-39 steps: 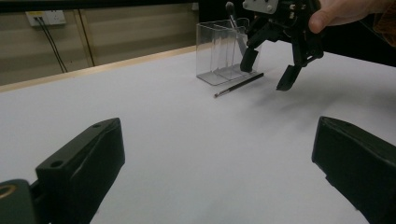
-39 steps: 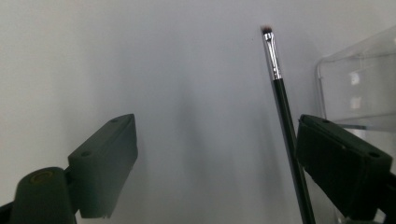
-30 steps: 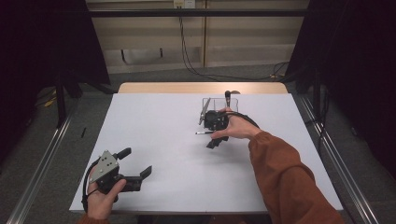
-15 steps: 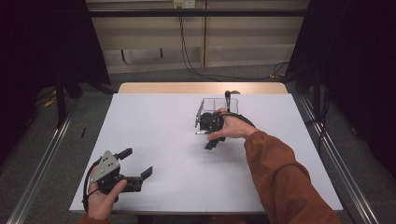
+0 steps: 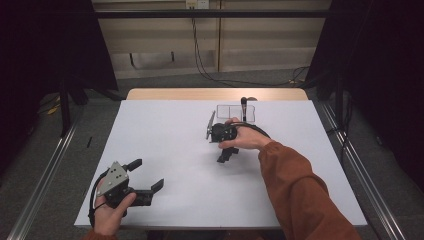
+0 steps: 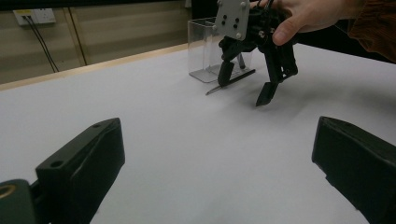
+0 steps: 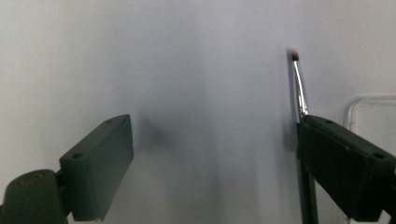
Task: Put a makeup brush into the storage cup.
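One clear box (image 5: 236, 112), two brushes (image 6: 231, 82).

Right gripper (image 5: 226, 145) points down, jaws just opening wide; left gripper (image 5: 142, 177) open.

A white counter (image 5: 165, 135) spreads under and around both grippers, with a pale wooden edge (image 5: 215, 94) along its far side, beyond the right gripper. Past that edge runs a beige panelled wall (image 5: 270, 47), where black cables (image 5: 200, 60) hang from a socket (image 5: 196, 4) and trail across the grey floor (image 5: 165, 82). Dark curtains (image 5: 45, 50) close off both sides. Metal rails (image 5: 42, 185) lie on the floor outside the left gripper and on the opposite side. The light is dim and even.
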